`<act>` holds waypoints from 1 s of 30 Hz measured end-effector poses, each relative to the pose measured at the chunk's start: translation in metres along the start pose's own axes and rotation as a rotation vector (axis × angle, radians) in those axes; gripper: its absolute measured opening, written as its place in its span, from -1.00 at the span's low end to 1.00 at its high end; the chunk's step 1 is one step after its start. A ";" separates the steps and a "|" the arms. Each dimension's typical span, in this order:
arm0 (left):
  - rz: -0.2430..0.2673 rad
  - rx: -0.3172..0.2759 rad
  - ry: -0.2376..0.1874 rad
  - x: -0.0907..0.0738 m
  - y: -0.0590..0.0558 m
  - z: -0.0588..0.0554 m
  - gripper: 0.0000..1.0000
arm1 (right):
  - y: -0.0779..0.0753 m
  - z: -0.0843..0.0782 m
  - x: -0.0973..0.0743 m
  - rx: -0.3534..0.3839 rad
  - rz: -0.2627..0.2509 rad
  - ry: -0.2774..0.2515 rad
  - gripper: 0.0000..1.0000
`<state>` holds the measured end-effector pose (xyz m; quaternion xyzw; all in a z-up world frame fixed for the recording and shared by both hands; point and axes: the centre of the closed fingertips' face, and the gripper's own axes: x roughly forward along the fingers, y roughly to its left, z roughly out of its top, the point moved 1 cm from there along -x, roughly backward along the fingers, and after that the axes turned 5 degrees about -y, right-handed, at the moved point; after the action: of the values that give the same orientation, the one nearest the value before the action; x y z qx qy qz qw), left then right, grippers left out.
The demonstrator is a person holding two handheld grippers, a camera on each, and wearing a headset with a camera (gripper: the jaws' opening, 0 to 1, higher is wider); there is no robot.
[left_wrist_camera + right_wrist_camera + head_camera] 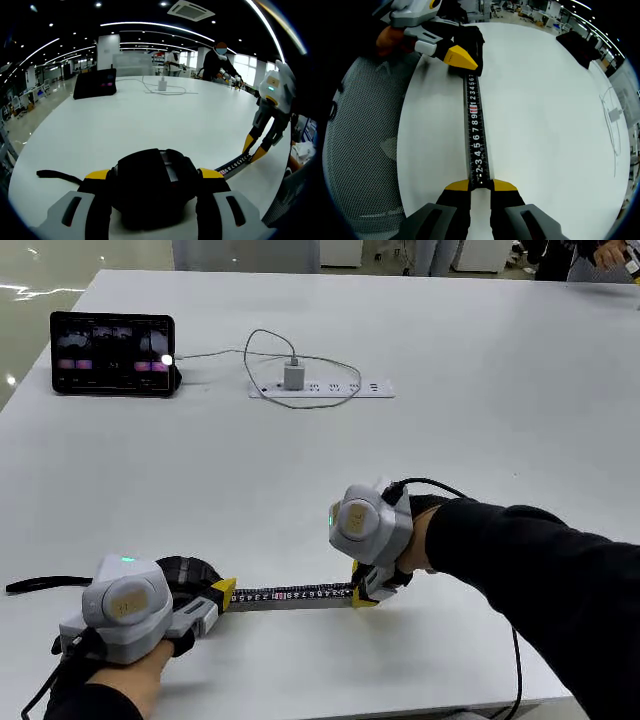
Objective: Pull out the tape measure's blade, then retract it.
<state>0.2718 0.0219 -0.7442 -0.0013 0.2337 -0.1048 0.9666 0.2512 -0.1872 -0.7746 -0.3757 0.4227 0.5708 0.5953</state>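
The black tape measure case (152, 182) sits on the white table, clamped between the yellow-tipped jaws of my left gripper (222, 592). Its dark blade (474, 131) with printed numbers runs flat along the table from the case (469, 40) to my right gripper (480, 185), which is shut on the blade's end. In the head view the blade (290, 594) spans the short gap between the case (190, 575) and my right gripper (358, 596). In the left gripper view my right gripper (254, 152) stands at the right, pinching the blade's tip (235, 164).
A dark tablet (113, 353) stands at the back left, and a white power strip (322, 389) with a charger and looped cable lies behind the work. A black strap (40, 585) trails left of the case. The table's front edge (400, 710) is close. People stand far off.
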 end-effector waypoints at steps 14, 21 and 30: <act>0.000 0.000 0.001 0.001 0.000 0.000 0.29 | 0.000 0.004 0.002 0.001 0.008 -0.002 -0.79; 0.000 0.000 0.001 0.001 0.000 0.000 0.29 | 0.000 0.007 0.003 0.000 0.007 -0.006 -0.79; -0.001 0.000 0.001 0.001 0.000 0.000 0.29 | 0.001 0.010 0.004 0.002 0.009 -0.014 -0.79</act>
<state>0.2725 0.0220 -0.7449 -0.0013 0.2340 -0.1051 0.9665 0.2514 -0.1767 -0.7743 -0.3691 0.4209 0.5756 0.5961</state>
